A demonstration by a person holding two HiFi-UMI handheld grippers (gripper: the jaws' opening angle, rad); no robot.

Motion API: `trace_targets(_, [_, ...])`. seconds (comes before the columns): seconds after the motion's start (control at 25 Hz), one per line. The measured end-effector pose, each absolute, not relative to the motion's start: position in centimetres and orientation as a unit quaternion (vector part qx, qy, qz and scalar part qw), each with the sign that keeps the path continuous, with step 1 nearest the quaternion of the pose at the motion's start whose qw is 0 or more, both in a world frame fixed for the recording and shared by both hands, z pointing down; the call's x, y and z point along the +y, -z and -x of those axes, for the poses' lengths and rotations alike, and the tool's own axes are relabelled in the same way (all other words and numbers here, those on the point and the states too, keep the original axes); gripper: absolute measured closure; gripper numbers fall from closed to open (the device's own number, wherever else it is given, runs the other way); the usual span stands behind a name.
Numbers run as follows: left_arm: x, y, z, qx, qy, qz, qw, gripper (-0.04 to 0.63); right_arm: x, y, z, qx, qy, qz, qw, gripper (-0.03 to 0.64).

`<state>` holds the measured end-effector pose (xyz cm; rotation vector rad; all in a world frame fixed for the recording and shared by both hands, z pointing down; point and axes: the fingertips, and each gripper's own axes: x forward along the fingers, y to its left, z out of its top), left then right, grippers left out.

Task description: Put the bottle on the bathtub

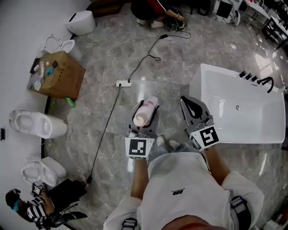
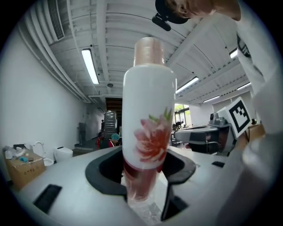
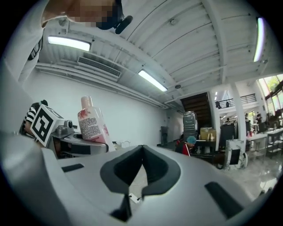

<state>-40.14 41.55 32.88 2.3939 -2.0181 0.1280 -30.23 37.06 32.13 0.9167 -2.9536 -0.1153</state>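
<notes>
A white bottle [image 1: 145, 113] with a pink flower print and a tan cap stands upright between the jaws of my left gripper [image 1: 143, 117], which is shut on it. The left gripper view shows the bottle [image 2: 148, 119] close up, its base clamped in my left gripper [image 2: 143, 176]. My right gripper [image 1: 194, 110] is shut and holds nothing; its jaws meet at the tips [image 3: 141, 150]. The same bottle [image 3: 92, 121] shows at the left of the right gripper view. The white bathtub [image 1: 225, 96] lies on the floor to the right, beyond the right gripper.
A black faucet set [image 1: 258, 80] sits on the tub's far rim. A cable and power strip [image 1: 123, 83] cross the marble floor ahead. A cardboard box [image 1: 58, 74] and white toilets [image 1: 36, 123] stand at the left. A person crouches at the back [image 1: 155, 11].
</notes>
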Motion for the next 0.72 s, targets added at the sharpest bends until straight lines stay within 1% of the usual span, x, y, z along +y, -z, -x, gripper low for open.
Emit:
trace_targets(0.32, [34.9,-33.9,40.8,-0.584,-0.042,-0.810,0.006,0.367,32.8,-32.6,29.2,-0.924,0.043,-0.377,0.035,0.624])
trace_targets(0.72, [27.1,-34.5,39.5,-0.547,-0.043,-0.836,-0.016,0.367,26.1,-33.9,28.3,-0.911,0.049,-0.409,0.033,0.624])
